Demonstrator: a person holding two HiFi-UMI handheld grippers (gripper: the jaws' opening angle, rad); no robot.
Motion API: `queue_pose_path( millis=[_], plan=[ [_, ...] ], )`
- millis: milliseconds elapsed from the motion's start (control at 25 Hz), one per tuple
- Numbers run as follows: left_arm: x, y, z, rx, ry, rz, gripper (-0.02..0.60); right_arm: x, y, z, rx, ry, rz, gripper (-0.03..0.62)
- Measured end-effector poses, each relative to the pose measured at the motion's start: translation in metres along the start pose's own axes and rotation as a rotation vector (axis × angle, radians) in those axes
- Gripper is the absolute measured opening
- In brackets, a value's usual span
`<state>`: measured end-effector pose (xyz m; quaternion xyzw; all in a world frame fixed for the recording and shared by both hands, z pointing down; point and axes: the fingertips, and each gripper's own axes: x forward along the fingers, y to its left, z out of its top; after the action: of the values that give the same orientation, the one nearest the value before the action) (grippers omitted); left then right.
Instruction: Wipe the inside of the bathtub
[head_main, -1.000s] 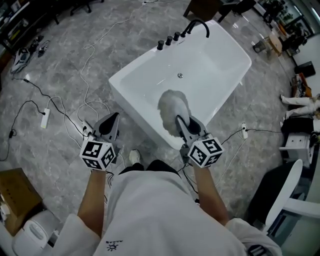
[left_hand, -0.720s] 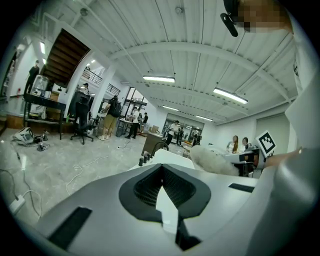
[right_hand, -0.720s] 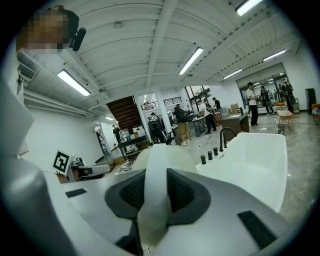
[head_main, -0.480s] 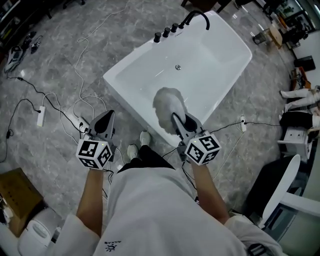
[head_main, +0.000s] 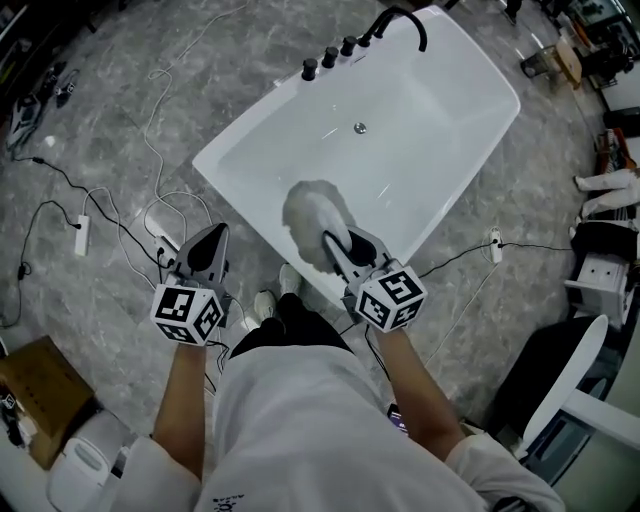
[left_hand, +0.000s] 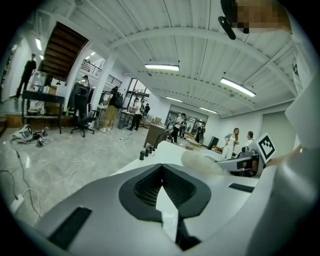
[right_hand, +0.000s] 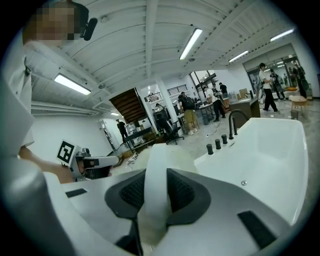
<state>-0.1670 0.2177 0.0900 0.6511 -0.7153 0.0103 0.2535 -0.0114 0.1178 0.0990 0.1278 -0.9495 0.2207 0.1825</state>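
Bathtub (head_main: 440, 110), white and rectangular, stands on a grey marbled floor (head_main: 120, 130), with one short end toward the person. A black faucet (head_main: 400, 22) and a row of black knobs (head_main: 330, 60) sit on its far long rim, and a small round drain (head_main: 360, 127) shows in the bottom below them.

The right gripper (head_main: 336, 242) is clamped on the white handle (right_hand: 154, 192) of a fluffy white duster (head_main: 313, 218). The right gripper view shows the handle running up between the dark pads, which press it from both sides. The duster's head hangs over the inside of the tub, just within the near short end. Whether it touches the tub wall cannot be told.

The left gripper (head_main: 214, 238) is held outside the tub, over the floor off the tub's near left corner. Its jaws are brought together at the tips with nothing between them. It is well apart from the duster.

White and black cables (head_main: 160, 100) trail over the floor to the left of the tub, and a power strip (head_main: 82, 236) lies further left. A cardboard box (head_main: 35, 395) sits at the lower left. The person's shoes (head_main: 266, 305) show between the two arms, just beside the tub's near end.
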Motion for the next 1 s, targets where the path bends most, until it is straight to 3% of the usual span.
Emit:
queue_pose_path(
  millis=[360, 800, 1000],
  plan=[
    [0.058, 0.004, -0.007, 0.012, 0.041, 0.037, 0.01, 0.052, -0.057, -0.035, 0.07, 0.091, 0.08, 0.1],
    [0.106, 0.031, -0.052, -0.025, 0.096, 0.054, 0.01, 0.126, -0.073, -0.082, 0.049, 0.204, 0.193, 0.1],
    [0.128, 0.062, -0.071, -0.053, 0.102, 0.08, 0.01, 0.168, -0.081, -0.105, 0.121, 0.228, 0.241, 0.1]
  ],
)
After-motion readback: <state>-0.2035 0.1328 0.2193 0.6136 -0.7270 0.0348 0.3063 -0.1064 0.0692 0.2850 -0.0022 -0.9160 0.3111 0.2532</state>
